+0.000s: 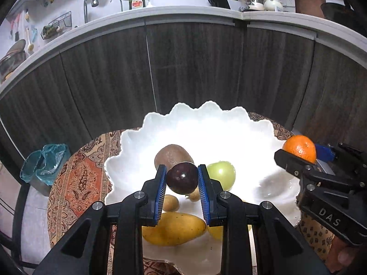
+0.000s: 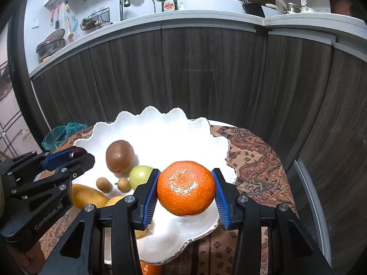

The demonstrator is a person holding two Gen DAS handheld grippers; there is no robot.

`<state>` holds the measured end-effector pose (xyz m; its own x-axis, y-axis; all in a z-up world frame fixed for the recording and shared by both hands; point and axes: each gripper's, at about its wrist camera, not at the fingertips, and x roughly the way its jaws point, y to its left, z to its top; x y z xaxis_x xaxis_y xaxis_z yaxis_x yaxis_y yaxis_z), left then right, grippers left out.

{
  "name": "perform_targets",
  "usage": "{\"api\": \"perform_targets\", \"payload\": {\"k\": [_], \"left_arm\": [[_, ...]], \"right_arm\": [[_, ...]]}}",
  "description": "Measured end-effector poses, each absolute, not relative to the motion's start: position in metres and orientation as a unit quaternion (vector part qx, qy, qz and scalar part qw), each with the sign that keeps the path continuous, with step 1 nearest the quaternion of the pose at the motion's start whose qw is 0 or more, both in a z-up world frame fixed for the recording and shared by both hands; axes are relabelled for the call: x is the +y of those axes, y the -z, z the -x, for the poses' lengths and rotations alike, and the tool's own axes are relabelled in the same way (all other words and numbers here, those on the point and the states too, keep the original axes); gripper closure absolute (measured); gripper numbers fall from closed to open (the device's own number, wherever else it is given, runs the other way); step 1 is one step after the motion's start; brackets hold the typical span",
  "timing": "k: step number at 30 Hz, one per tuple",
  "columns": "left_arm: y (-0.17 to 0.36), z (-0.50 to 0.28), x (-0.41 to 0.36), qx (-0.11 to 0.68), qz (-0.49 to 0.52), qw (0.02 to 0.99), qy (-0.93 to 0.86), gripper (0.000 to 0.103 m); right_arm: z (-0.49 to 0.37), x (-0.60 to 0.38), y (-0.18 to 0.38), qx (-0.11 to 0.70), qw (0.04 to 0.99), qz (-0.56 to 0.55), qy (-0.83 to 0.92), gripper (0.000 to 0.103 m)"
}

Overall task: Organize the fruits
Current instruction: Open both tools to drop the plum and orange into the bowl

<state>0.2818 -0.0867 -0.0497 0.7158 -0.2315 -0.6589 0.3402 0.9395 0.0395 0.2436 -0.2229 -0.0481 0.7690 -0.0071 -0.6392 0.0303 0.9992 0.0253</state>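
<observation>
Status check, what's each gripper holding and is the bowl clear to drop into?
Left gripper shut on dark purple fruit. Right gripper shut on orange. Both over white bowl. Bowl's left side holds fruit; right side bare.

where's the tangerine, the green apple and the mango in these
tangerine point(image 2: 186, 188), right wrist view, middle of its dimpled top
green apple point(image 1: 222, 174), left wrist view, its front face
mango point(image 1: 176, 228), left wrist view, middle of its yellow body
</observation>
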Motion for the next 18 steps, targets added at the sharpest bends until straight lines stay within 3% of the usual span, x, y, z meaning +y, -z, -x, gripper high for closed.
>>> {"api": "perform_targets", "payload": {"k": [4, 8, 11, 13, 15, 18], "left_arm": [[0.055, -0.284, -0.087, 0.346, -0.086, 0.923, 0.143, 0.075], [0.052, -0.283, -0.085, 0.338, -0.086, 0.927, 0.137, 0.053], [0.050, -0.282, -0.084, 0.332, -0.089, 0.930, 0.130, 0.049], [0.050, -0.282, -0.084, 0.331, -0.091, 0.931, 0.125, 0.044], [0.049, -0.281, -0.083, 0.328, -0.093, 0.933, 0.117, 0.037], [0.045, -0.276, -0.081, 0.321, -0.095, 0.936, 0.111, 0.031]], "right_arm": [[-0.244, -0.222, 0.050, 0.335, 0.942, -0.010, 0.013, 0.057], [-0.244, -0.222, 0.049, 0.335, 0.942, -0.009, 0.014, 0.057], [-0.244, -0.222, 0.049, 0.333, 0.943, -0.006, 0.018, 0.056], [-0.244, -0.223, 0.048, 0.331, 0.943, -0.006, 0.024, 0.044], [-0.240, -0.225, 0.044, 0.317, 0.948, -0.001, 0.042, 0.017], [-0.232, -0.224, 0.036, 0.294, 0.954, 0.013, 0.062, 0.013]]}}
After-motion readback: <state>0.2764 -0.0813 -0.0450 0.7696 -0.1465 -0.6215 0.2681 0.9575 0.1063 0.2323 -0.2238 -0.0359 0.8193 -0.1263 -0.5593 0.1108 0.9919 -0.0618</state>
